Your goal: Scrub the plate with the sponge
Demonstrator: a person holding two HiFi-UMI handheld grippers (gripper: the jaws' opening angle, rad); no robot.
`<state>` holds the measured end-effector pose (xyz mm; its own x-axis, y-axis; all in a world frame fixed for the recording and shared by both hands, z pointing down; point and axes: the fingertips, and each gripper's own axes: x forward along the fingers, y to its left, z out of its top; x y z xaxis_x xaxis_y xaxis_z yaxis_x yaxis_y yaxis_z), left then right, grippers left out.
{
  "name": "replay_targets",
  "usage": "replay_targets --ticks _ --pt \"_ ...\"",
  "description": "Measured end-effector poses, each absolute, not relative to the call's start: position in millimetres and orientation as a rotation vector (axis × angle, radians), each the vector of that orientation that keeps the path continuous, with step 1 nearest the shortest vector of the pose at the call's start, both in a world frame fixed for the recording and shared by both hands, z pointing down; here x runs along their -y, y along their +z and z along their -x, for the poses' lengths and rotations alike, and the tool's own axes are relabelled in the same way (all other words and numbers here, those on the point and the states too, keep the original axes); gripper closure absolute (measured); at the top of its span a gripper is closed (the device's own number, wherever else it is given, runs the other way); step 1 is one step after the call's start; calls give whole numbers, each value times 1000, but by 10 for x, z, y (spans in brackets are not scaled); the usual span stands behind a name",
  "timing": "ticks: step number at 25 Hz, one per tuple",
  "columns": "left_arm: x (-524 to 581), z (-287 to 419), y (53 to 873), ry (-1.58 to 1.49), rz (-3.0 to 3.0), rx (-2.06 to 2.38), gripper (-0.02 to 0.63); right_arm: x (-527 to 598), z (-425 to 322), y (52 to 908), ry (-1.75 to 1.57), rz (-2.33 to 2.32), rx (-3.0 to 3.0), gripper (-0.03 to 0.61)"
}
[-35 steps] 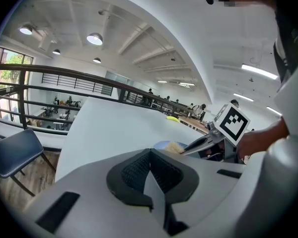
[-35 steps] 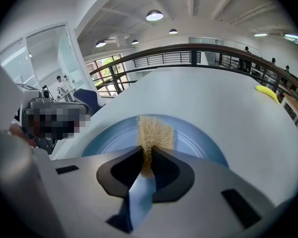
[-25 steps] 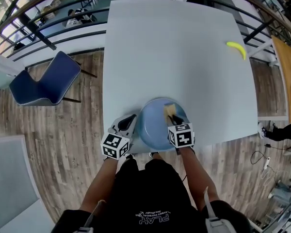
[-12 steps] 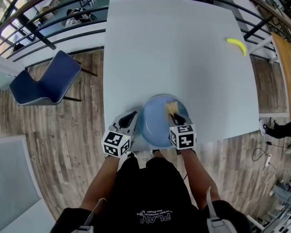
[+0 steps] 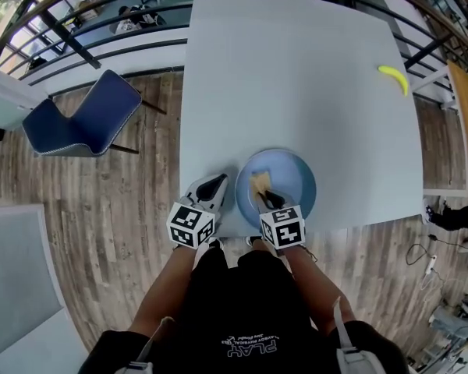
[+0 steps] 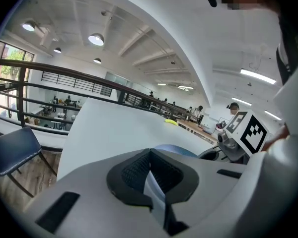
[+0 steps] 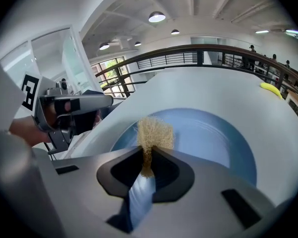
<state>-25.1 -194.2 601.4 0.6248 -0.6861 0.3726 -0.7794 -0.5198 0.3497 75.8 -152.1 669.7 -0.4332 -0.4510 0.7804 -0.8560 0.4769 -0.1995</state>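
The right tongs (image 7: 148,156) are clamped tight on the tan sponge (image 7: 155,132). The sponge pokes straight ahead out of the jaws and rests on the blue plate (image 7: 216,138), over its left half. Most of the bare plate lies to the right and beyond, so I'd guess the scrubbing heads that way. The left tongs (image 6: 150,158) are closed on nothing, just beside the plate's left rim at the near edge of the white worktop (image 5: 296,68). The plate holds only the sponge. A banana (image 5: 394,78) lies well apart, far right.
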Motion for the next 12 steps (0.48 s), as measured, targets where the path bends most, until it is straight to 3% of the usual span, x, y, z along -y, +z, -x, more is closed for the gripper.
replay_targets --ticks 12 --pt "1841 430 6098 257 -2340 1154 601 1433 -492 6846 766 -990 2026 520"
